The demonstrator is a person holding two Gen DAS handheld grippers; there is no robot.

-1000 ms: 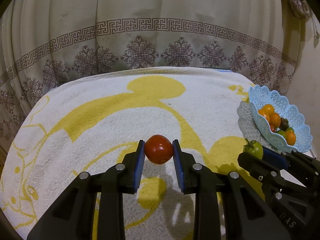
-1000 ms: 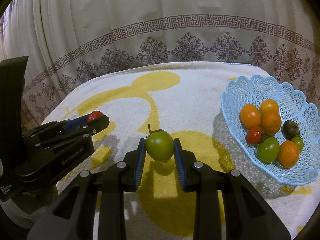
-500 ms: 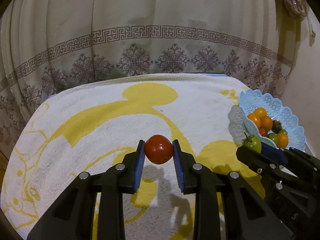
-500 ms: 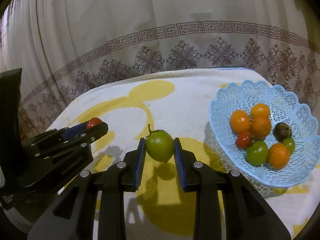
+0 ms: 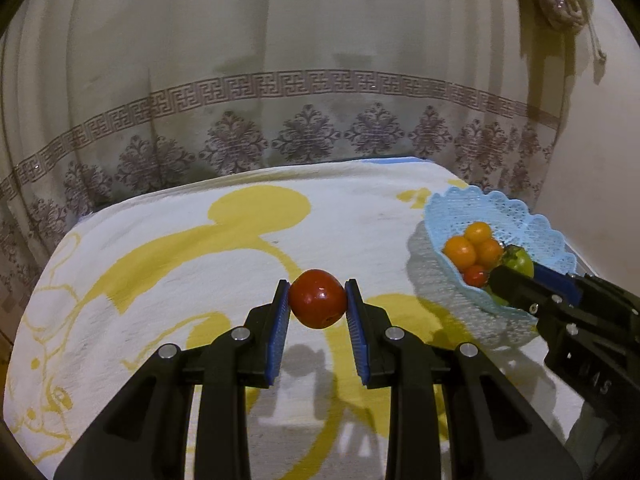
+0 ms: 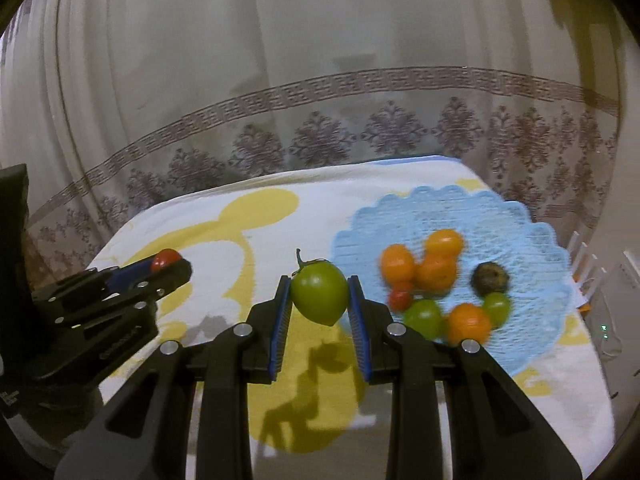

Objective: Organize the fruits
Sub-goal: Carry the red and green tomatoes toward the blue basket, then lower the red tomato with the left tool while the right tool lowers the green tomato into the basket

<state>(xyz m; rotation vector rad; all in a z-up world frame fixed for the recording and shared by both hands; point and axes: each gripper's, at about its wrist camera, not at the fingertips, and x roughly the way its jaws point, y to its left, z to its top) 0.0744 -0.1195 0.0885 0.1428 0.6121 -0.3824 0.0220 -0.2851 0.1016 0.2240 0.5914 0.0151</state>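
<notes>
Our left gripper (image 5: pixel 317 300) squeezes a red tomato (image 5: pixel 317 298) above the towel (image 5: pixel 168 272). Our right gripper (image 6: pixel 319 298) squeezes a green tomato (image 6: pixel 319 297) beside the blue basket (image 6: pixel 500 216), which holds what look like blurry oranges (image 6: pixel 436 268) and more tomatoes

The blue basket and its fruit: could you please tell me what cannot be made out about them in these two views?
- Right wrist view: the basket and the oranges are smeared by motion blur; the dark fruit cannot be identified.
- Left wrist view: the right tongs and their green tomato cover the basket's near side.
- Left wrist view: only some fruit shows, so no count.
</notes>
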